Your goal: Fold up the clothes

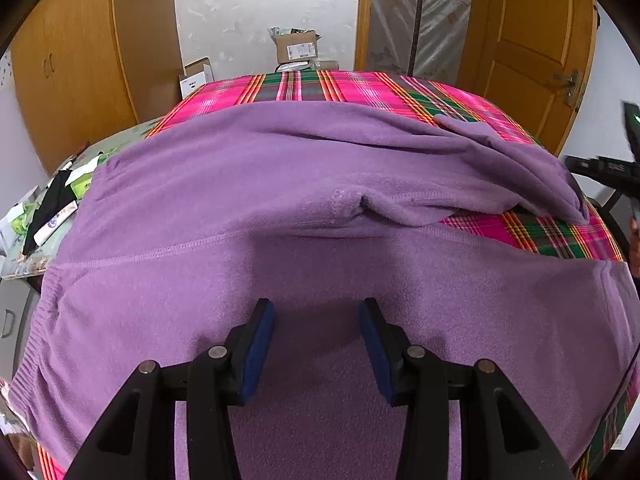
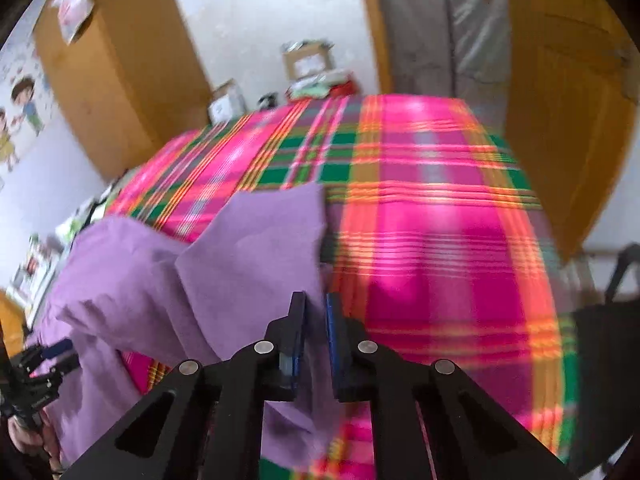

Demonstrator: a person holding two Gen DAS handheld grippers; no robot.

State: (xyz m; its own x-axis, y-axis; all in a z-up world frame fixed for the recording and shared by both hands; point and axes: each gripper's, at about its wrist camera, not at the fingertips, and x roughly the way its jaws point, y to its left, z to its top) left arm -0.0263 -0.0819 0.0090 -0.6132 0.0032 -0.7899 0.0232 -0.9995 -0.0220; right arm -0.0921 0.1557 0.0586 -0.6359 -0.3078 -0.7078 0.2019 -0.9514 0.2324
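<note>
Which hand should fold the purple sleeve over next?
Right. Its fingers are already closed on the sleeve, lifting it. The left gripper is open over the sweater's body, holding nothing.

Sweater (image 1: 240, 208) flat on the bedspread (image 1: 400, 88), sleeve (image 2: 256, 240) seemingly between right gripper (image 2: 316, 308) fingers.

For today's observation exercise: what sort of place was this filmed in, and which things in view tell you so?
Probably a room in a home, perhaps a bedroom. A plaid cloth covers the surface under the purple garment, wooden wardrobe doors line the wall, and cardboard boxes sit behind.
</note>
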